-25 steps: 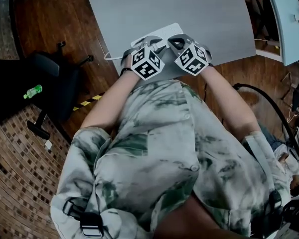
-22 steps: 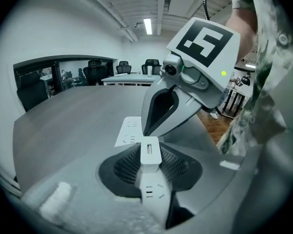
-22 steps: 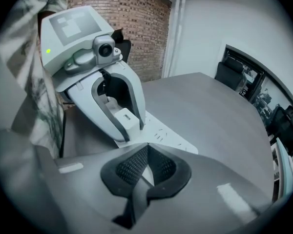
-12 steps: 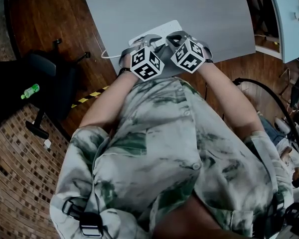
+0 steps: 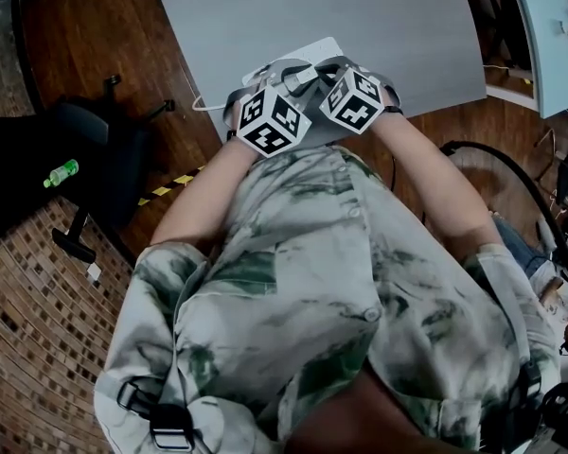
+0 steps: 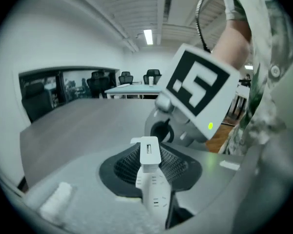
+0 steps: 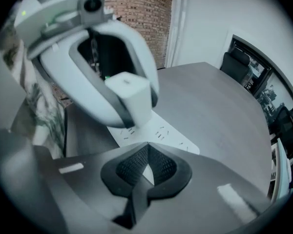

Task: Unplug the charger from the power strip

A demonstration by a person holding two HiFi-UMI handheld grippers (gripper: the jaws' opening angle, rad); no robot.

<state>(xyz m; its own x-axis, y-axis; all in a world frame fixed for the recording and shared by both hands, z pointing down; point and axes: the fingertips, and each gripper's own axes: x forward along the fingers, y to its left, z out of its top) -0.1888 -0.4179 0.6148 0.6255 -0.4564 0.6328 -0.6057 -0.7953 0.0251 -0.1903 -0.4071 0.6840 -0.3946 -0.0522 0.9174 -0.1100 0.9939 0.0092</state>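
left gripper view: left tongs (image 6: 147, 165) clamp charger (image 6: 149, 150), port facing camera.

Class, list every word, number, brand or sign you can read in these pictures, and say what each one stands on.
No text can be read anywhere.
Marker cubes: black-and-white square patterns only, no letters.
Green bottle on the floor: label too small to read.
Power strip: socket slots only, no print visible.
Charger: plain white, no print to be made out.
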